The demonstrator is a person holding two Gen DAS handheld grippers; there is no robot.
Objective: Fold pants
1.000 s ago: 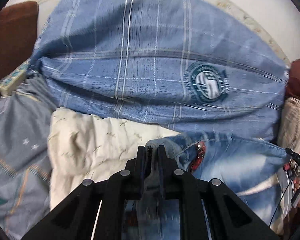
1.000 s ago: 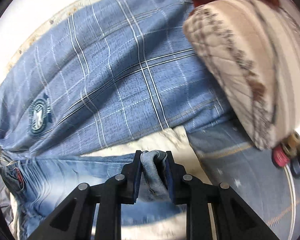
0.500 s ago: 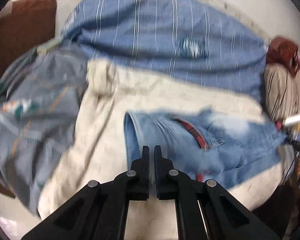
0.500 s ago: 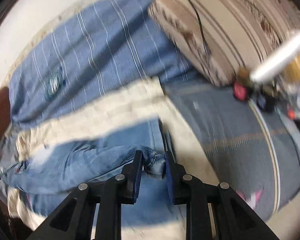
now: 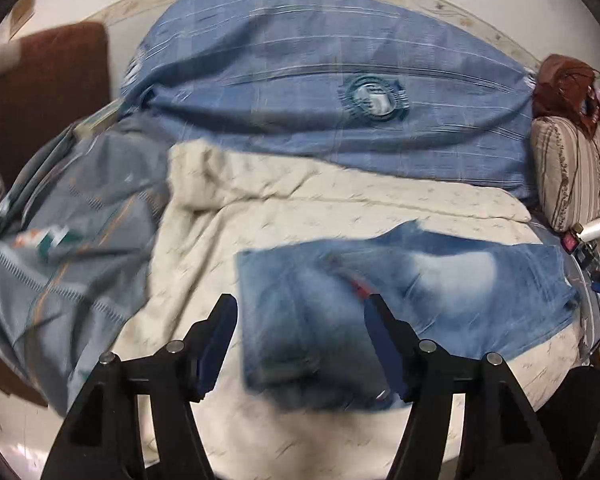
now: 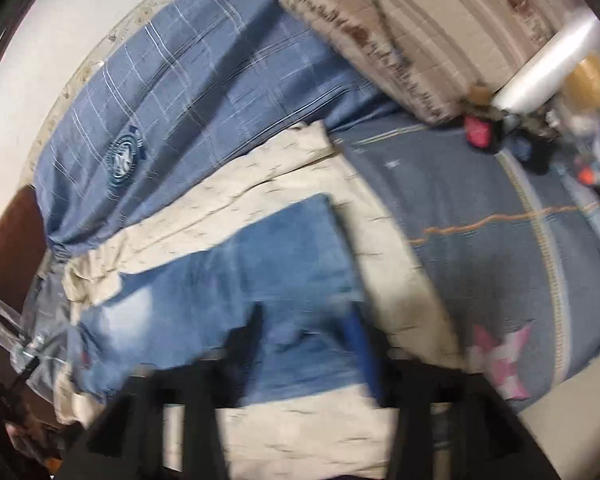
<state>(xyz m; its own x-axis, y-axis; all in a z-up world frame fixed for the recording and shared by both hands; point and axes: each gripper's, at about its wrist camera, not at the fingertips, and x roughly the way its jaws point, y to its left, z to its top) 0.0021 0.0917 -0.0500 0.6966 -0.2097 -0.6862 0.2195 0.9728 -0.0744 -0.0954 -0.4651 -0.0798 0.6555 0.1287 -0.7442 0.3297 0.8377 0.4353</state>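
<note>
The faded blue jeans (image 5: 400, 292) lie folded flat on a cream quilted blanket (image 5: 228, 248) on the bed. My left gripper (image 5: 300, 320) hovers over their left end, its jaws opening wide, with denim below the gap but no pad pressing on it. In the right wrist view the jeans (image 6: 260, 264) stretch from lower left up to the middle. My right gripper (image 6: 308, 328) is blurred above their near end; its jaws are opening and stand apart, and the cloth lies loose beneath them.
A blue plaid duvet (image 5: 340, 92) with a round emblem is bunched along the wall. A grey-blue patterned sheet (image 5: 72, 232) lies left, a striped beige pillow (image 5: 572, 176) right. Small bottles and clutter (image 6: 540, 120) sit beside the pillow. A brown headboard (image 5: 48, 92) stands far left.
Both grippers carried the jeans' ends back toward me, then let go. The left was shut and now stands wide; the right released the cuff. The jeans now lie flat, folded over.
</note>
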